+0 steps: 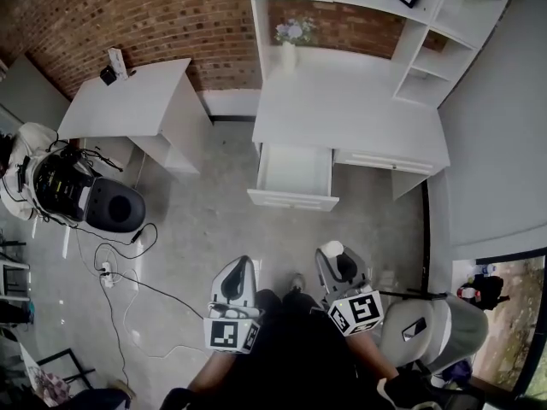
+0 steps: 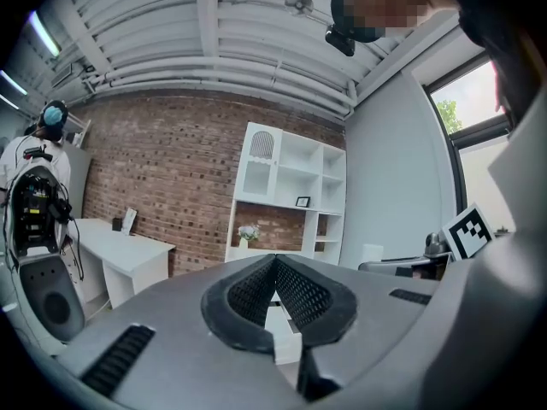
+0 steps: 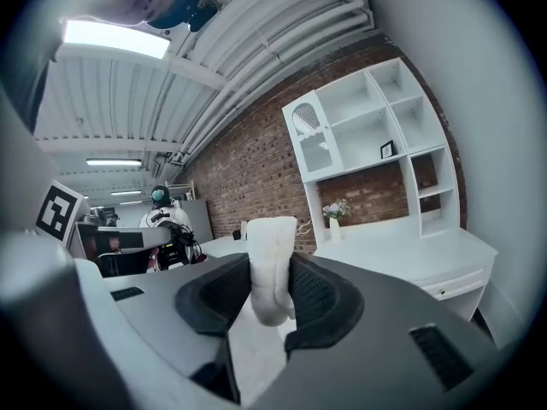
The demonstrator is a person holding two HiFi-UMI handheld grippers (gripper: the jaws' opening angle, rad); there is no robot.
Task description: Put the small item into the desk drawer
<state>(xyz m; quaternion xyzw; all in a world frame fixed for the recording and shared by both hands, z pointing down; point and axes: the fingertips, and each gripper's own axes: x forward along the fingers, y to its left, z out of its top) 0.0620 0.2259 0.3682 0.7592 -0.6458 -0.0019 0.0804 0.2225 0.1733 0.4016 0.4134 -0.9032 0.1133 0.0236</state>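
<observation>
My right gripper is shut on a small white item, which stands up between the black pads; the item's top shows in the head view. My left gripper is shut with nothing between its pads. Both grippers hang low in the head view, well short of the desk. The white desk stands ahead, its left drawer pulled out and open. The right drawer is pushed in.
A second white desk stands at the left against the brick wall. A vase of flowers sits at the back of the main desk under white shelves. A grey chair is at my right. Cables lie on the floor at the left.
</observation>
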